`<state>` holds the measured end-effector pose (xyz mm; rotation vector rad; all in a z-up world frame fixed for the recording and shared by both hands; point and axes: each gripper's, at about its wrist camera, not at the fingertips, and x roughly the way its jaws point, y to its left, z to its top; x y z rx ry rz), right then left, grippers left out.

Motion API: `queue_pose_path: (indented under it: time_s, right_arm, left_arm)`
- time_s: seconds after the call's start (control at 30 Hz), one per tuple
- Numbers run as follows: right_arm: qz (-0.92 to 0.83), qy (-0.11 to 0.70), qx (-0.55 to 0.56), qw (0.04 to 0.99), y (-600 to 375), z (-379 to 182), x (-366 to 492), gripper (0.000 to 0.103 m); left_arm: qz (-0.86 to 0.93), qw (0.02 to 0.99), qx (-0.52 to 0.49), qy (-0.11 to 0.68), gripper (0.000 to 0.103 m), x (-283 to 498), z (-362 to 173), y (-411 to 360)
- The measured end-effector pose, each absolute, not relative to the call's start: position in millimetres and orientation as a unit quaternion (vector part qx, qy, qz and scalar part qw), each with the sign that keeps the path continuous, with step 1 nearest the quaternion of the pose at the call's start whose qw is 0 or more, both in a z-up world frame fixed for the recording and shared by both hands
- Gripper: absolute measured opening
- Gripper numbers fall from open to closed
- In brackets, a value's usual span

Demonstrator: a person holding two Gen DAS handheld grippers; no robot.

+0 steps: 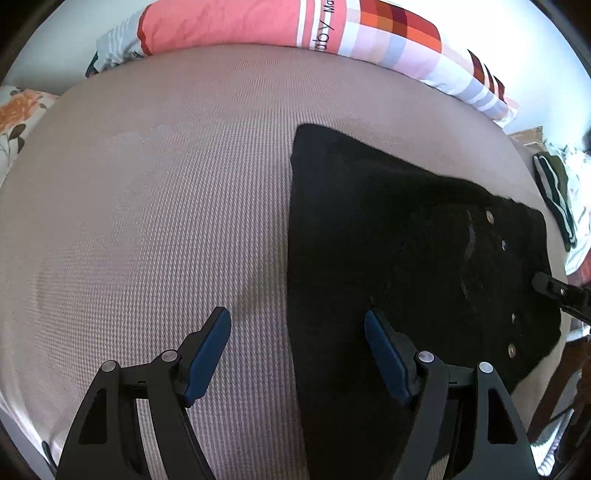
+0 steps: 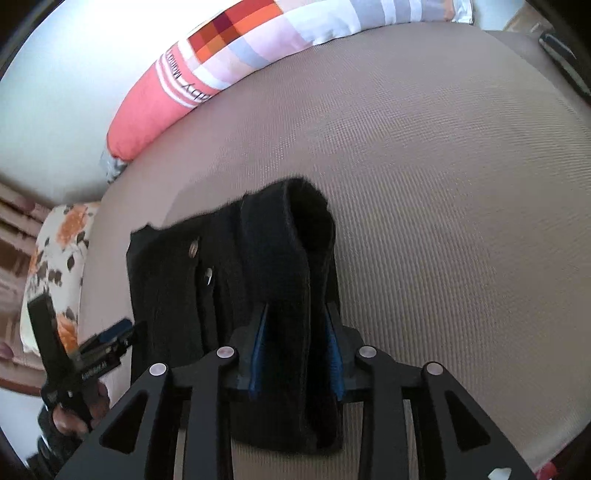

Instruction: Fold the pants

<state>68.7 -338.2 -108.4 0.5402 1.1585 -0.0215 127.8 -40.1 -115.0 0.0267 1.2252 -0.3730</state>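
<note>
Presently, one pair of black pants (image 1: 406, 236) lies on the bed (image 1: 166, 203), which is covered in a beige waffle-weave sheet. The pants sit toward the right half of the bed as the left wrist camera sees it, folded into a broad dark slab. Four metal rivets or buttons (image 1: 491, 217) can be counted on the garment from the left wrist view; two show from the right wrist view.

The left gripper (image 1: 297, 354) hangs just above the bed at the near edge of the pants. Its two blue-padded fingers (image 1: 207, 354) stand wide apart and hold nothing: one is over bare sheet, the other over black cloth.

The right gripper (image 2: 295, 350) has its two fingers (image 2: 258, 350) closed on a thick bunched fold of the pants, the cloth rising between the pads and arching away from the camera. From the left wrist view its tip is at the far right edge of the garment.

One long bolster pillow (image 1: 258, 26), coral at one end and checked in red, orange and pastel at the other, runs along the far side of the bed. One floral pillow (image 2: 55, 266) lies at the bed's end. A heap of green-and-white laundry (image 1: 557, 199) sits just beyond the pants.
</note>
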Motion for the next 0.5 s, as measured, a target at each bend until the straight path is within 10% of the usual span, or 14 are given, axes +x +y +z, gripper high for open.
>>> queue_pose_path:
  time_s: [0.5]
  right_arm:
    - [-0.022,0.554,0.221,0.802,-320.2,-97.9,18.1,0.009]
  left_arm:
    - [-0.191,0.797,0.027,0.572,0.075,92.7,-117.6,-43.0]
